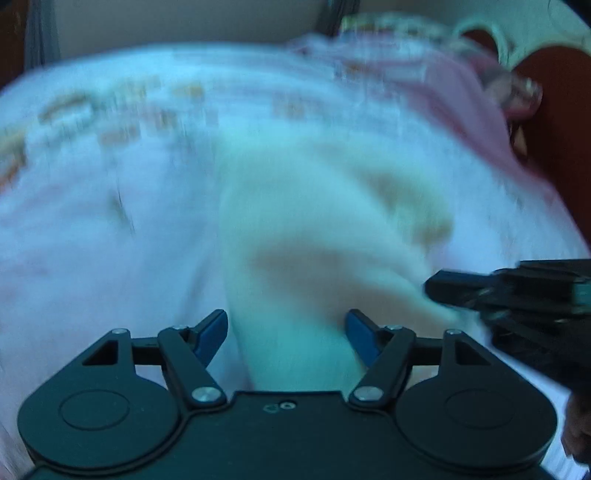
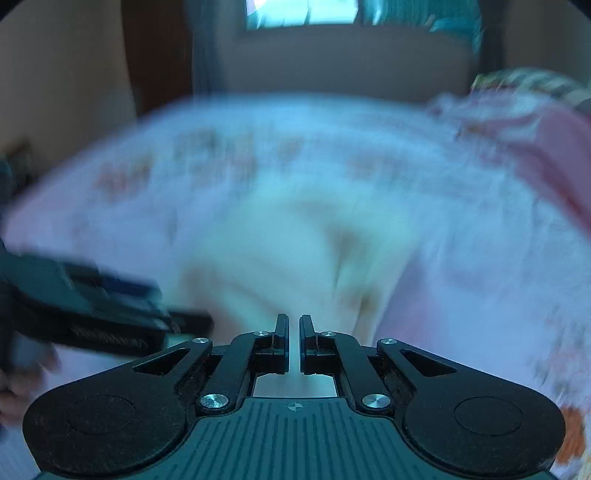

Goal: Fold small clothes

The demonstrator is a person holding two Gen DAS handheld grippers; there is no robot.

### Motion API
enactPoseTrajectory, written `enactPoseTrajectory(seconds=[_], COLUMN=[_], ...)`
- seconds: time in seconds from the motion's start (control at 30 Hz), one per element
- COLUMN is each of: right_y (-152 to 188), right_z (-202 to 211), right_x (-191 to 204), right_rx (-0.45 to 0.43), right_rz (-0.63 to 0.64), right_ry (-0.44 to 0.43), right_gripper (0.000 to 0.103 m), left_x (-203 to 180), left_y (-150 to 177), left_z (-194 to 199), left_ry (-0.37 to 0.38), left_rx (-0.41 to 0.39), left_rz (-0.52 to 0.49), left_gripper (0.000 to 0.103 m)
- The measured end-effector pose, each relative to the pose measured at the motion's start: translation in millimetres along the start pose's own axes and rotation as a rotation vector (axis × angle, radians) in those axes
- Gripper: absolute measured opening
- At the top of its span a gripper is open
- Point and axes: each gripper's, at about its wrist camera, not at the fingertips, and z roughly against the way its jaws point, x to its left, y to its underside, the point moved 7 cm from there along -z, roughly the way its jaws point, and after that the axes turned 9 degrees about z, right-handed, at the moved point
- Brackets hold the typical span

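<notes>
Motion blur softens both wrist views, so fabric detail is thin. One small cream garment [image 1: 295, 236] lies on a pale floral-printed bedsheet [image 1: 110, 147], roughly centred ahead of both tools, its near end running down between the left gripper's fingers.

Left gripper [image 1: 286, 334]: jaws stand well apart, blue pads [image 1: 360, 336] either side of the cream cloth but not visibly pressing it. Judgement: it straddles the near edge to be ready for a pinch, not yet holding.

Right gripper [image 2: 294, 341]: jaws drawn together, only a thin slit between them. Cream cloth lies just ahead of and beneath the tips; whether a thin edge is caught in that slit cannot be told from the blur. In the left view this tool comes in from the right with its tip touching or just beside the garment's near right edge. Judgement: closed fingers here would suit either pinning a fold line or dragging a corner.

Count:
- grippers: two
- cream garments being worked: one
- pink cloth [image 1: 461, 99], bunched at the far right of the sheet: one heap; number of pieces unclear
- patterned fabric [image 2: 524, 81] beyond the pink heap: one patch, identity unclear
- window [image 2: 303, 11] at the far wall: one

Fold stage, as a judgement: early, the garment looks rumpled and loosely spread.
</notes>
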Motion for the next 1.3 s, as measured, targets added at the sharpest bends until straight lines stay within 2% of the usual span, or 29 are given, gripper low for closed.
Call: enactPoseTrajectory(seconds=[0.03, 0.1, 0.13, 0.17, 0.2, 0.27, 0.3, 0.4, 0.47, 0.5, 0.57, 0.6, 0.63, 0.7, 0.73, 0.8, 0.9, 0.97, 1.03, 1.17, 1.3], right_y=[21, 34, 32, 27, 20, -1, -14, -57, -76, -80, -75, -64, -58, -58, -64, -75, -92, -94, -81, -80, -79], right_z=[-14, -10, -7, -4, 1, 14, 17, -1, -28, -41, -71, -92, -101, -100, -96, -80, -70, -87, -123, -118, -85], right_x=[2, 5, 5, 5, 1, -11, -21, -48, -71, -82, -99, -106, -108, -112, -111, -109, -106, -106, -109, -111, -105], right_rx=[0.062, 0.022, 0.027, 0.031, 0.023, -0.056, -0.090, -0.133, -0.119, -0.108, -0.057, -0.002, -0.005, -0.012, -0.014, -0.077, -0.140, -0.107, 0.030, 0.017, -0.046], right_rz=[0.021, 0.050, 0.047, 0.036, 0.010, -0.065, -0.083, -0.117, -0.174, -0.186, -0.210, -0.233, -0.247, -0.248, -0.236, -0.241, -0.218, -0.213, -0.237, -0.256, -0.273], right_ry=[0.010, 0.027, 0.020, 0.000, -0.025, -0.056, -0.038, 0.024, 0.044, 0.076, 0.113, 0.097, 0.096, 0.105, 0.098, 0.072, 0.097, 0.121, 0.103, 0.089, 0.072], right_gripper=[0.002, 0.002, 0.002, 0.002, 0.002, 0.002, 0.002, 0.002, 0.002, 0.002, 0.002, 0.002, 0.002, 0.002, 0.002, 0.002, 0.002, 0.002, 0.002, 0.002, 0.002], left_x=[3, 3, 3, 5, 5, 3, 1, -7, -13, -14, -11, -9, -4, 2, 3, 1, 1, 1, 1, 1, -2], left_y=[12, 21, 19, 13, 4, -19, -31, -63, -78, -83, -90, -91, -90, -92, -94, -103, -119, -123, -122, -119, -107], left_z=[-2, 3, 4, 7, 12, 25, 27, 10, -13, -24, -44, -54, -59, -57, -52, -46, -53, -64, -75, -69, -54], left_ry=[0.011, 0.010, 0.014, 0.024, 0.040, 0.055, 0.056, 0.045, 0.022, -0.003, -0.039, -0.040, -0.034, -0.005, -0.003, -0.004, -0.032, -0.062, -0.081, -0.091, -0.078], left_rx=[-0.008, -0.045, -0.034, -0.018, -0.023, -0.094, -0.121, -0.140, -0.126, -0.133, -0.125, -0.108, -0.096, -0.090, -0.104, -0.145, -0.163, -0.148, -0.127, -0.137, -0.139], left_rz=[-0.014, -0.063, -0.054, -0.034, -0.009, 0.006, 0.003, 0.001, -0.002, -0.010, 0.001, 0.012, 0.036, 0.096, 0.097, 0.076, 0.084, 0.080, 0.068, 0.058, 0.036], left_gripper=[0.069, 0.069, 0.069, 0.064, 0.060, 0.063, 0.067, 0.068, 0.068, 0.071, 0.080, 0.086, 0.087, 0.085, 0.084, 0.079, 0.079, 0.083, 0.085, 0.083, 0.081])
